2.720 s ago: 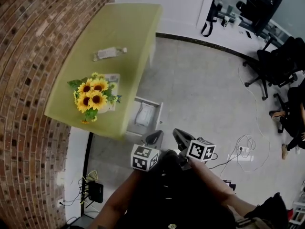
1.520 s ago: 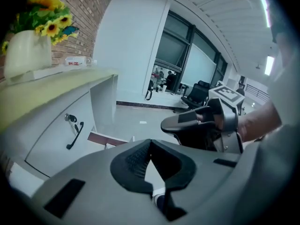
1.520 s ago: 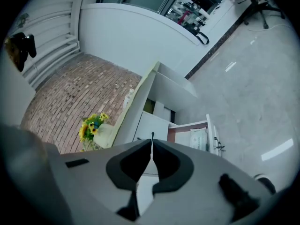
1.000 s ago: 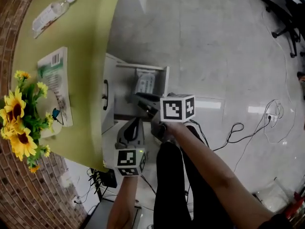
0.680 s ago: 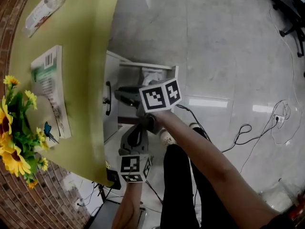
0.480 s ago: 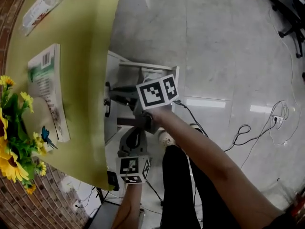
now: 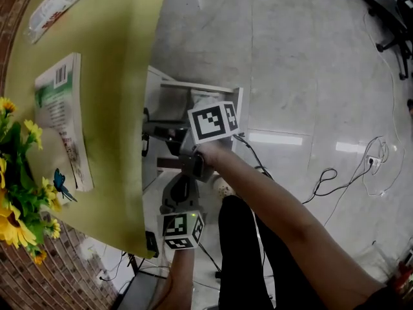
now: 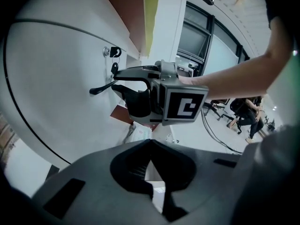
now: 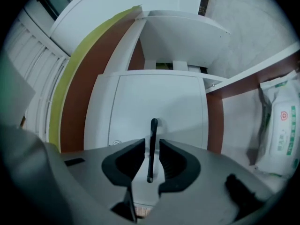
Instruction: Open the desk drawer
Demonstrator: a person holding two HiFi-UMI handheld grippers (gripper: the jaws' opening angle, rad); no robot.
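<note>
Drawer (image 9: pixel 154 95) looks rigid, likely light; pull by its thin handle (image 9: pixel 153 130). Right gripper (image 9: pixel 151 150) straddles it, jaws apart; left gripper (image 8: pixel 151 145) closed, empty.

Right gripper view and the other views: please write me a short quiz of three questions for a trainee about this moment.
1. True or false: the left gripper has its jaws wide apart.
2. What stands between the jaws of the right gripper? A) a pen B) the black drawer handle C) nothing
3. Fill in: on the desk top, the book lies between the sunflowers and the ____.
Key: 1 false, they are together. 2 B. 3 bottle.
</note>
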